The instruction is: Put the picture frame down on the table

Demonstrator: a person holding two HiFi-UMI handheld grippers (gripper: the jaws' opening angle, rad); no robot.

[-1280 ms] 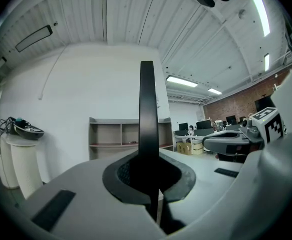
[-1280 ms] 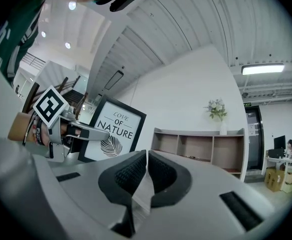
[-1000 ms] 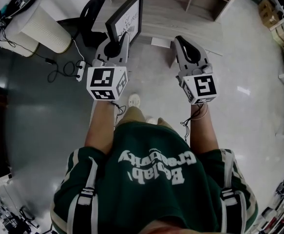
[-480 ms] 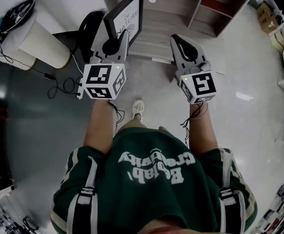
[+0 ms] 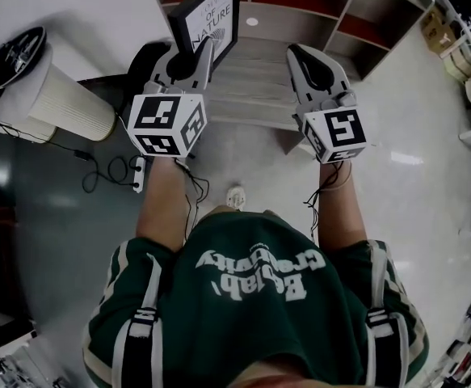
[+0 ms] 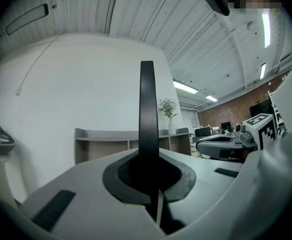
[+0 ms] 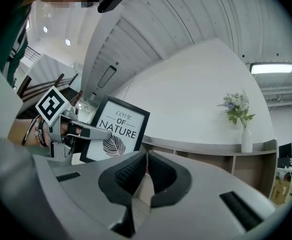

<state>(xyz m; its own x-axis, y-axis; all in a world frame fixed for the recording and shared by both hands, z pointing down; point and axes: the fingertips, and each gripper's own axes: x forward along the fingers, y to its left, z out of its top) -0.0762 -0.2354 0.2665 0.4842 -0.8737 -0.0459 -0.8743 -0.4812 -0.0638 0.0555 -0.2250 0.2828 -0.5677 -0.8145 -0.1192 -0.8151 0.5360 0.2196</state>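
Head view | grey shelf point(image 5: 255, 87) behind picture frame point(image 5: 211, 18) | white cylinder point(image 5: 65, 99) left

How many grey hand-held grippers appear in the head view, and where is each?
2. The left gripper is at upper left, jaws shut on the black rectangular picture frame. The right gripper is at upper right, jaws shut on nothing. None seems hidden.

1 picture frame point(image 5: 211, 14), 2 tools point(image 5: 203, 51) point(image 5: 300, 55), 1 flower vase point(image 7: 246, 139), 1 shelf unit point(image 5: 300, 6), 1 white cylinder point(image 5: 57, 95)
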